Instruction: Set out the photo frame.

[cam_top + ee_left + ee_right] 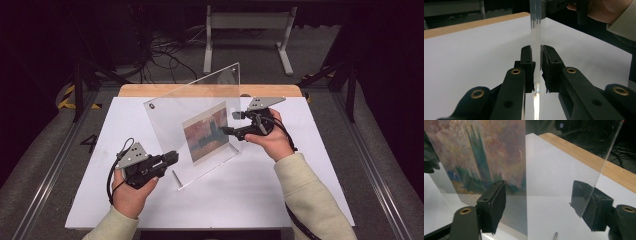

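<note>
Upright on a white table (260, 195), a clear acrylic photo frame (172, 117) holding a painted print (206, 131). Clamped on the frame's near edge, the left gripper (536, 62), jaws pressed to the pane. Beside the frame's far edge, the right gripper (544, 202), jaws wide apart, gripping nothing. Below the frame's near corner, a small metal pin (175, 177).
</note>
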Demonstrator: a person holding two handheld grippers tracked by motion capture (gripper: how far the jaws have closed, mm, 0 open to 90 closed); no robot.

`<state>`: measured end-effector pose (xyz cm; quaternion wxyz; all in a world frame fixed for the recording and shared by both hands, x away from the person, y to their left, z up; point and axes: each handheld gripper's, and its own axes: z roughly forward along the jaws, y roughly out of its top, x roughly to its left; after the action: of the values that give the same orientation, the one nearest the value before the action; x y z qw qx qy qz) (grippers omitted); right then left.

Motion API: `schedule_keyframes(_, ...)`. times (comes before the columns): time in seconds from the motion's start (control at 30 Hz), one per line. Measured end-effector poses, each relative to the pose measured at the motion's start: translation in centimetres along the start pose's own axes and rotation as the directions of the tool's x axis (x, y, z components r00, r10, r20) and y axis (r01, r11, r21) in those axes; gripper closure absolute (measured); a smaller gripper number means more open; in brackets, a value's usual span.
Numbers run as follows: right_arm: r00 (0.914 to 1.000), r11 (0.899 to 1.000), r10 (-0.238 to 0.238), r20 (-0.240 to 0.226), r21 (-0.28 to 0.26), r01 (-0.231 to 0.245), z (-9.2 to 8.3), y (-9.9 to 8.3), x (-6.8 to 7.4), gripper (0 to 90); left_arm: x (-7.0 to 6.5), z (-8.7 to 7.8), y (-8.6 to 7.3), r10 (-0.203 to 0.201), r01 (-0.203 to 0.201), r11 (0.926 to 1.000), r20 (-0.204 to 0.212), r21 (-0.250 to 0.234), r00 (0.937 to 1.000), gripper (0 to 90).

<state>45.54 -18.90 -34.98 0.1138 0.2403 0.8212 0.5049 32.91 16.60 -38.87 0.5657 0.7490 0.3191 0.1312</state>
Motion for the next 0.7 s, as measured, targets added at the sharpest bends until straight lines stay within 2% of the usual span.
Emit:
schedule_keyframes(0.1,1.0,1.0,-0.001,0.001,0.0,0.001,-0.3,0.0,0.0,30.5,-0.1,-0.1,0.1,-0.001,0.002,1.0,-0.001,0.007,1.0,80.3)
schedule_keyframes(0.23,0.9997,1.0,0.021,-0.009,0.003,-0.02,-1.1,-0.3,0.2,38.8,0.3,-0.3,0.2,-0.021,0.021,0.9997,-0.002,0.009,0.9998,78.2)
schedule_keyframes(0.3,0.9996,1.0,0.025,-0.01,-0.001,-0.025,-1.5,-0.6,0.5,43.3,0.5,-0.3,0.3,-0.02,0.02,0.9998,-0.023,0.004,0.9995,75.9)
schedule_keyframes(0.53,0.9995,0.998,0.028,0.014,-0.049,-0.027,-3.5,-1.1,1.8,52.9,1.0,-0.4,1.5,-0.001,0.0,0.9997,-0.035,-0.025,0.9994,69.7)
schedule_keyframes(0.6,0.9992,0.998,0.029,0.026,-0.063,-0.028,-4.2,-1.1,2.3,55.0,1.2,-0.3,1.8,0.014,-0.015,0.9995,-0.035,-0.029,0.9993,67.9)
schedule_keyframes(0.63,0.9989,0.997,0.031,0.037,-0.071,-0.028,-4.6,-1.2,2.6,55.7,1.5,-0.3,2.3,0.04,-0.04,0.9986,-0.023,-0.033,0.999,67.4)
schedule_keyframes(0.7,0.998,0.996,0.035,0.052,-0.084,-0.03,-5.2,-1.3,3.1,57.2,1.9,-0.1,2.6,0.055,-0.055,0.9974,-0.013,-0.047,0.9984,66.2)
